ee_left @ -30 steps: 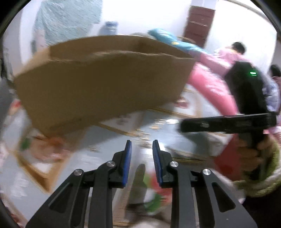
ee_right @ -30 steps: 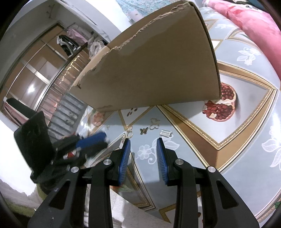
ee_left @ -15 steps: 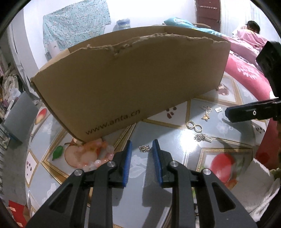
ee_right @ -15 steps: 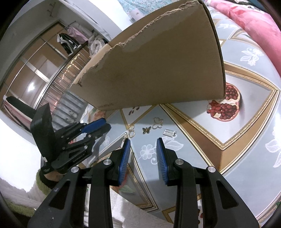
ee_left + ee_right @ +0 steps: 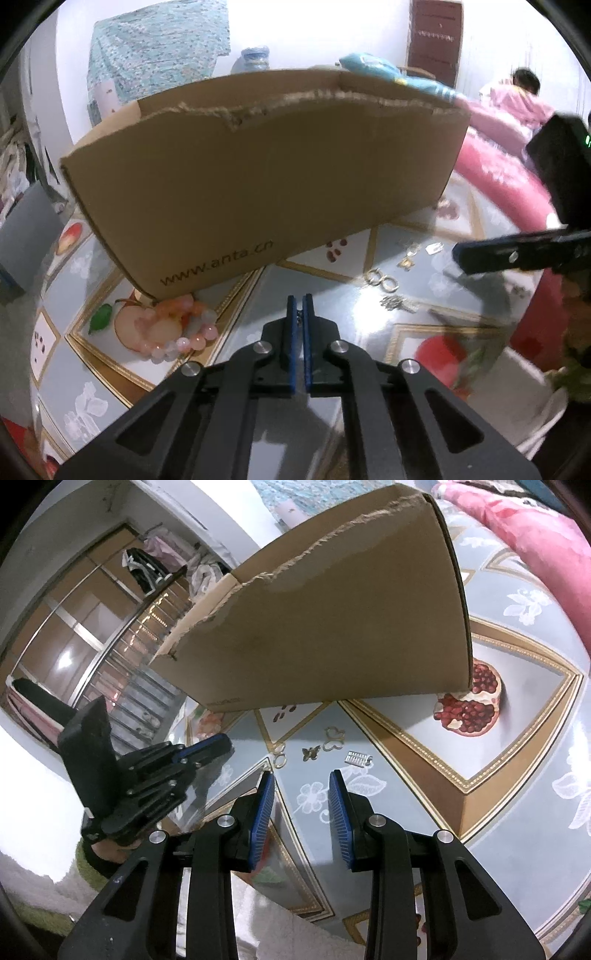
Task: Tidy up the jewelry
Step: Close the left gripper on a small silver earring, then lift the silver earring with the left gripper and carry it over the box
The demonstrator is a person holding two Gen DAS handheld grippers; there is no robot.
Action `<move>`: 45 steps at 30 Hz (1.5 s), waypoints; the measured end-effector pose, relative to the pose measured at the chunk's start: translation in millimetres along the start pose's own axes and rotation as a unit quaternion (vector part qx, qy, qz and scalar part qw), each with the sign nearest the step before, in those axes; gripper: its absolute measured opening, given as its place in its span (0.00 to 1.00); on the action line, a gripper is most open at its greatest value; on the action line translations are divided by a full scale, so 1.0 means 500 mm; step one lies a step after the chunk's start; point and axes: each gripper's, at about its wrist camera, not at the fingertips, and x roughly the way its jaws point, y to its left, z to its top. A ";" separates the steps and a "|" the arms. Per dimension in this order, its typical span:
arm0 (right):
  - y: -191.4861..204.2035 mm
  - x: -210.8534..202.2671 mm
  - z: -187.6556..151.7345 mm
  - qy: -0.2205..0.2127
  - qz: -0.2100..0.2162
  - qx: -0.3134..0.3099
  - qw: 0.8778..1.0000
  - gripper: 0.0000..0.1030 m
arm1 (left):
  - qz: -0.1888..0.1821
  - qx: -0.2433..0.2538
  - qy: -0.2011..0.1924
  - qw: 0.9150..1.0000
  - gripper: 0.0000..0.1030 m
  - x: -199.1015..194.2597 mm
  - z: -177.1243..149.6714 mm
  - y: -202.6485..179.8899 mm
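A brown cardboard box (image 5: 258, 177) stands on the patterned table; it also shows in the right wrist view (image 5: 343, 620). My left gripper (image 5: 300, 306) is shut on a small silver jewelry piece, just visible between its blue pads, low over the table. A pink bead bracelet (image 5: 181, 332) lies left of it by the box. Gold hoop earrings (image 5: 382, 279) and a silver piece (image 5: 397, 302) lie to the right. My right gripper (image 5: 301, 786) is open and empty above the table, short of a gold butterfly (image 5: 311, 753), a heart-shaped ring (image 5: 334, 736) and a silver clip (image 5: 357, 757).
The table top (image 5: 517, 812) has a glossy fruit pattern. A pink quilt (image 5: 498, 177) lies along the far right. The left gripper shows in the right wrist view (image 5: 207, 747); the right gripper's arm crosses the left wrist view (image 5: 517, 254). A white towel (image 5: 277, 930) lies at the near edge.
My left gripper has closed on the small silver piece that lay between its fingers half a second ago. My right gripper has stayed open and nearly still.
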 end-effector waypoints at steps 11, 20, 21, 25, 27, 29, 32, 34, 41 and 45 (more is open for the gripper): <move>0.072 0.040 -0.016 0.004 -0.017 -0.073 0.997 0.29 | -0.025 -0.064 -0.042 0.997 0.02 -0.063 -0.004 0.017; 0.125 0.101 -0.028 0.005 -0.091 -0.147 0.985 0.23 | -0.035 -0.082 -0.043 0.995 0.02 -0.056 -0.012 0.026; 0.131 0.106 -0.029 0.000 -0.102 -0.157 0.982 0.22 | -0.035 -0.083 -0.043 0.995 0.02 -0.056 -0.013 0.027; 0.150 0.125 -0.031 -0.006 -0.134 -0.188 0.973 0.18 | -0.036 -0.086 -0.042 0.995 0.02 -0.056 -0.015 0.035; 0.161 0.134 -0.035 -0.007 -0.151 -0.207 0.967 0.15 | -0.036 -0.085 -0.043 0.995 0.02 -0.056 -0.016 0.035; 0.165 0.139 -0.038 -0.006 -0.158 -0.220 0.963 0.07 | -0.037 -0.086 -0.043 0.995 0.02 -0.056 -0.016 0.035; 0.164 0.141 -0.037 -0.005 -0.161 -0.224 0.961 0.06 | -0.037 -0.086 -0.043 0.995 0.02 -0.056 -0.016 0.036; 0.158 0.138 -0.036 -0.007 -0.153 -0.216 0.964 0.06 | -0.037 -0.085 -0.043 0.995 0.02 -0.056 -0.017 0.036; 0.139 0.090 -0.033 -0.014 -0.124 -0.188 0.974 0.06 | -0.037 -0.085 -0.047 0.995 0.02 -0.063 -0.016 0.045; 0.121 0.058 -0.020 -0.024 -0.103 -0.162 0.981 0.06 | -0.037 -0.083 -0.051 0.995 0.02 -0.068 -0.014 0.042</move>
